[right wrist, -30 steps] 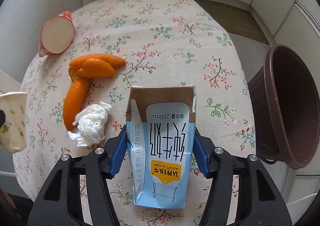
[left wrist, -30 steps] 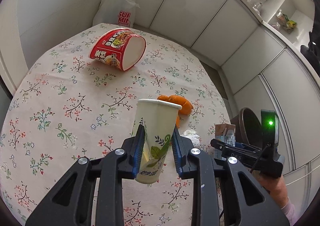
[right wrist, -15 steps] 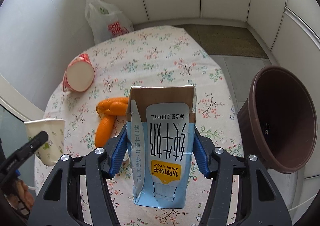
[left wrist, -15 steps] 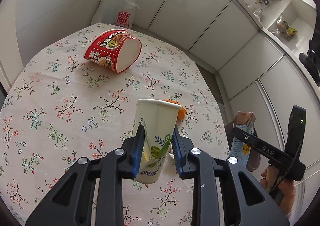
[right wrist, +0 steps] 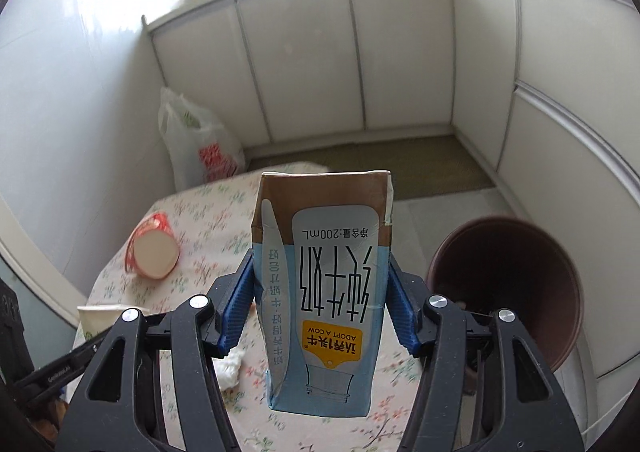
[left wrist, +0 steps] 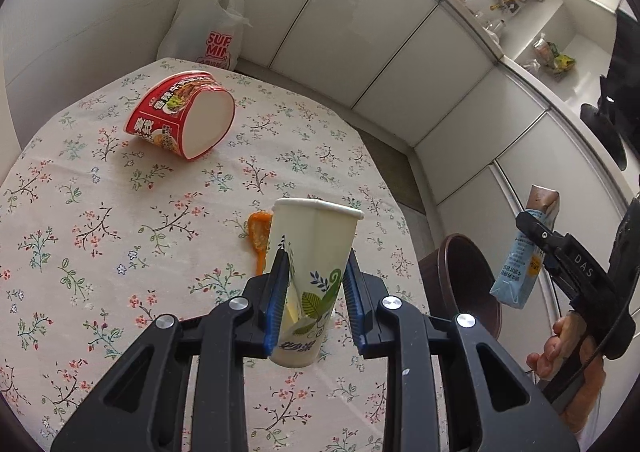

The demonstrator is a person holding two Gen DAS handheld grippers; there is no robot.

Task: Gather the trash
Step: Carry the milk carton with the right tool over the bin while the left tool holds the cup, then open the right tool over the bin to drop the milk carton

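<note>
Beside bin (right wrist: 505, 284), right of table (left wrist: 120, 220): my right gripper (right wrist: 320, 308) clamps carton (right wrist: 324, 292) upright, left of rim, nearer. Left gripper (left wrist: 312, 300) clamps cup (left wrist: 312, 276) upright over table, farther.

- The right gripper (right wrist: 320, 302) clamps a blue milk carton (right wrist: 324, 292) between its blue pads, print upside down.
- A brown bin (right wrist: 506, 288) stands right of the carton, beside the floral table (right wrist: 208, 212).
- A red noodle cup (right wrist: 154, 252) lies tipped on the table.
- A white plastic bag (right wrist: 198, 144) sits behind the table.
</note>
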